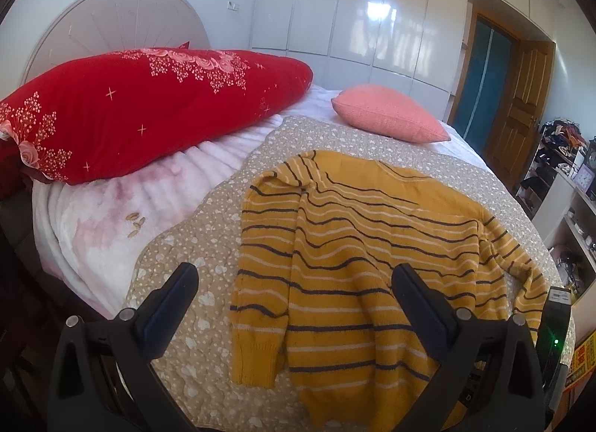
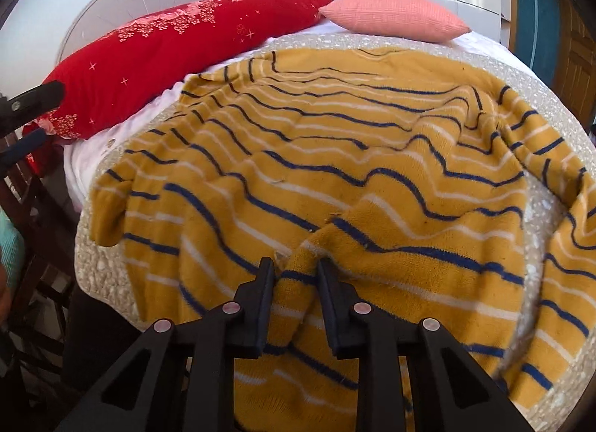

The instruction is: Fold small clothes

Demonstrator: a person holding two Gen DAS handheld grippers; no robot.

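Yellow striped sweater [image 1: 357,245] is spread flat on the dotted quilt [image 1: 208,230] on the bed. Right gripper [image 2: 296,264] has its fingers pinched onto a raised fold near the hem. Left gripper [image 1: 294,275] hovers with fingers spread wide, holding nothing.

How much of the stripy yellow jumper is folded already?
Hardly any. The yellow knitted sweater with dark and white stripes lies spread out on the beige spotted quilt. The right tool pinches a ridge near its hem; the left tool hovers open. All folds remain.
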